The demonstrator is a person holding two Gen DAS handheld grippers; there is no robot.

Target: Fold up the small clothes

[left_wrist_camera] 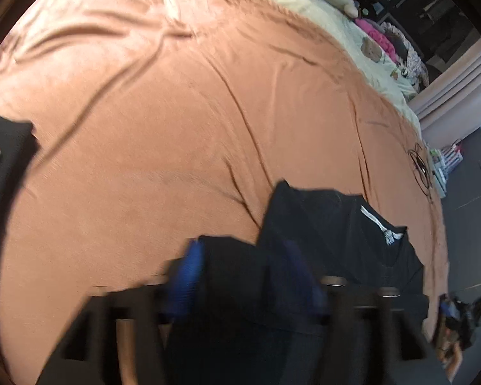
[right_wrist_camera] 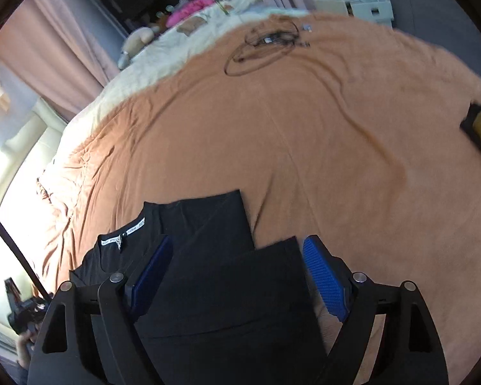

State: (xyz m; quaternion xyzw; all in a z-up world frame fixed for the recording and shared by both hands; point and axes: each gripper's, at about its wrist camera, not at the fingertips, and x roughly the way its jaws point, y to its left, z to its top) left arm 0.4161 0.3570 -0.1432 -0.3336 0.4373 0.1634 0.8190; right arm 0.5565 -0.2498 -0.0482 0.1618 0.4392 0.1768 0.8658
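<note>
A black short-sleeved cotton T-shirt (right_wrist_camera: 208, 240) is lying partly folded on the rust-orange bedspread (right_wrist_camera: 336, 144), at six o'clock in both views. The right gripper (right_wrist_camera: 237, 276) and left gripper (left_wrist_camera: 243, 276) are hovering with blue-padded fingers (right_wrist_camera: 325, 279) spread wide, gripping nothing.

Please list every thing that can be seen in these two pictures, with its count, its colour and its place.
black garment: one, black with a white neck label, partly folded on the near part of the bed
bed cover: one, orange-brown, wrinkled, spread over the bed
pale blanket: one, cream, at the far end of the bed
cable: one, dark, coiled on the far part of the cover
curtains: pinkish, beyond the bed
left gripper: blue pads, open above the garment
right gripper: blue pads, open above the garment
</note>
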